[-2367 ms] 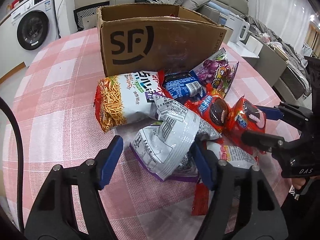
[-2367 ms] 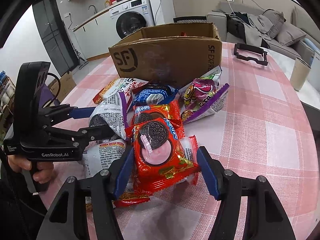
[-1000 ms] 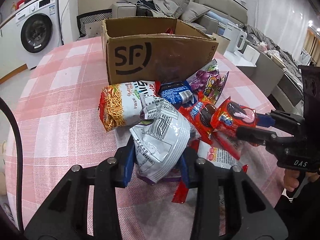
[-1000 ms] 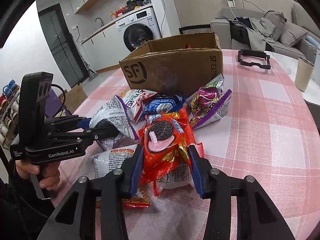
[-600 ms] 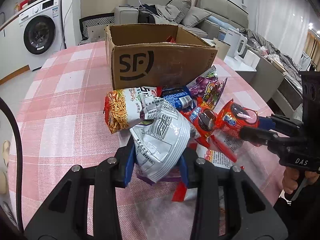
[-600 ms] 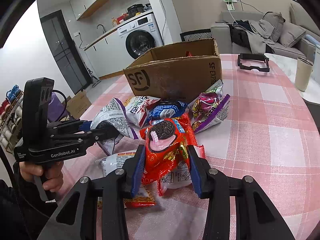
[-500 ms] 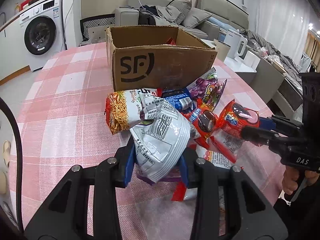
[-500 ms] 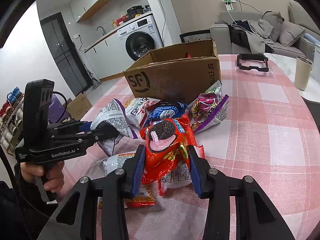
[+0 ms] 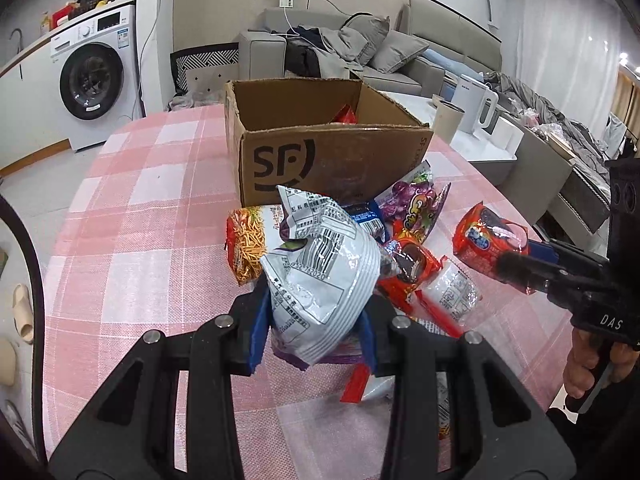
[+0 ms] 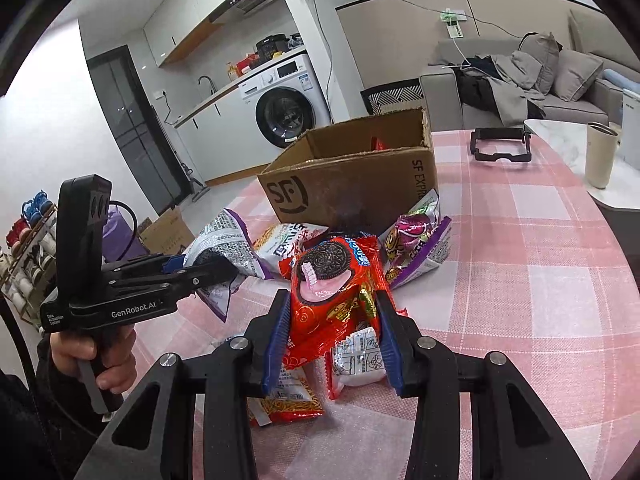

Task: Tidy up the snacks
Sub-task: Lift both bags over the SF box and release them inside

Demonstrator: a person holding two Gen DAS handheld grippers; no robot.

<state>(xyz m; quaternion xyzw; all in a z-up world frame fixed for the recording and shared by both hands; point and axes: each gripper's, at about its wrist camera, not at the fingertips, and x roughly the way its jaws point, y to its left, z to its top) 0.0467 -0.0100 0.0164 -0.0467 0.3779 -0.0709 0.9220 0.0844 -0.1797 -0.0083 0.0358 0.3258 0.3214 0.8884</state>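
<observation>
Silver-white snack bag [image 9: 320, 276] pinched in left tongs [image 9: 314, 330], lifted above the pile; red cookie pack [image 10: 334, 296] pinched in right tongs [image 10: 332, 340], also off the tabletop [image 10: 540, 280]. Both probably light, soft, crinkly, slippery foil; grip mid-body, gently, contents likely crush. One open cardboard box [image 9: 320, 152] behind the pile, something red inside. About six packs left on the cloth: noodle bag [image 9: 244, 248], blue pack, purple candy bag [image 9: 416, 208], another red cookie pack, two small ones.

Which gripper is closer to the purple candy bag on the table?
Right, as far as I can tell. The right gripper, holding the red cookie pack, hovers just in front of the purple candy bag. The left gripper, holding the white snack bag, is farther off to its left.
</observation>
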